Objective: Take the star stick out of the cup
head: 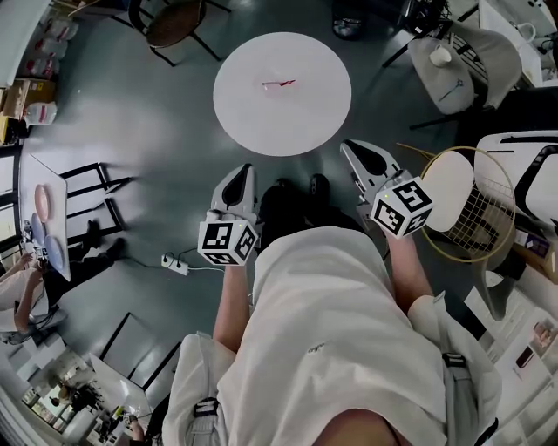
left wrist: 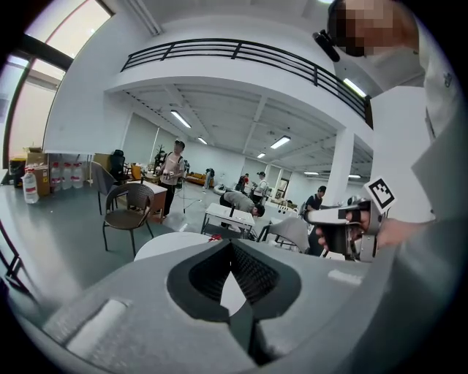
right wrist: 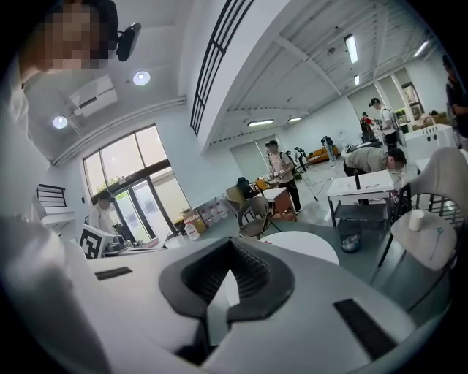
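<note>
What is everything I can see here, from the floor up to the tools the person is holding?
table: one, white, round, on the floor ahead of the person.
red thing: one, small, near the table's middle; too small to identify.
brown chair: one, beyond the table, left.
white chair: one, beyond the table, right.
wire chair: one, gold with a white seat, at the person's right.
power strip: one, white, on the floor, left.
left gripper: one, grey, jaws shut, empty.
right gripper: one, grey, jaws shut, empty.
</note>
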Available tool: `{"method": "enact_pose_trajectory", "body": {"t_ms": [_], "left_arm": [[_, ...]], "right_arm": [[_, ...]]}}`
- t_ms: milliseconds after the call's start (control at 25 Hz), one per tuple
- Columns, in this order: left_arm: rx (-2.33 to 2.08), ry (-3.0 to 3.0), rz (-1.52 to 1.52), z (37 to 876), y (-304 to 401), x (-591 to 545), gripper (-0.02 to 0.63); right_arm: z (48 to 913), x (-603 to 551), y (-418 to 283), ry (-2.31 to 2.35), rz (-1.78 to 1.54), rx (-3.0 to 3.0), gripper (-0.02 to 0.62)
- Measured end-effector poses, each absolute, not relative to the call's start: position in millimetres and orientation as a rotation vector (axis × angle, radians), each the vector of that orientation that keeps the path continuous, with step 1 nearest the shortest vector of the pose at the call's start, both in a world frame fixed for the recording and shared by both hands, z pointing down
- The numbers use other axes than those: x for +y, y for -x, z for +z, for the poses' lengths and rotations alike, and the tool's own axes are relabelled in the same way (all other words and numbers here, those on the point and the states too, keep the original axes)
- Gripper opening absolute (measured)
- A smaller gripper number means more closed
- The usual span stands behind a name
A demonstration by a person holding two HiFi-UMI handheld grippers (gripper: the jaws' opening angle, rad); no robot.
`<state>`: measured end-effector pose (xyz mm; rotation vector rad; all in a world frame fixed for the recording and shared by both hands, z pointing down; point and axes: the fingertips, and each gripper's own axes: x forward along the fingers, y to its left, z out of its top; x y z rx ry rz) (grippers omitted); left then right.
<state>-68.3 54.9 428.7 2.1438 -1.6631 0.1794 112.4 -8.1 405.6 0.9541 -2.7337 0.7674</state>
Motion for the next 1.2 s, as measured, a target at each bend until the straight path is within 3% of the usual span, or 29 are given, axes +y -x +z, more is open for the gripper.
{"method": "enact_pose_trajectory", "body": {"t_ms": [1200], "left_arm": [[-1.23, -2.477, 0.541, 488.9, 113.1, -123.2, 0.011]], "right_arm": [[399.6, -107.7, -59.7, -1.402, 0.808, -2.531, 0.008]]}}
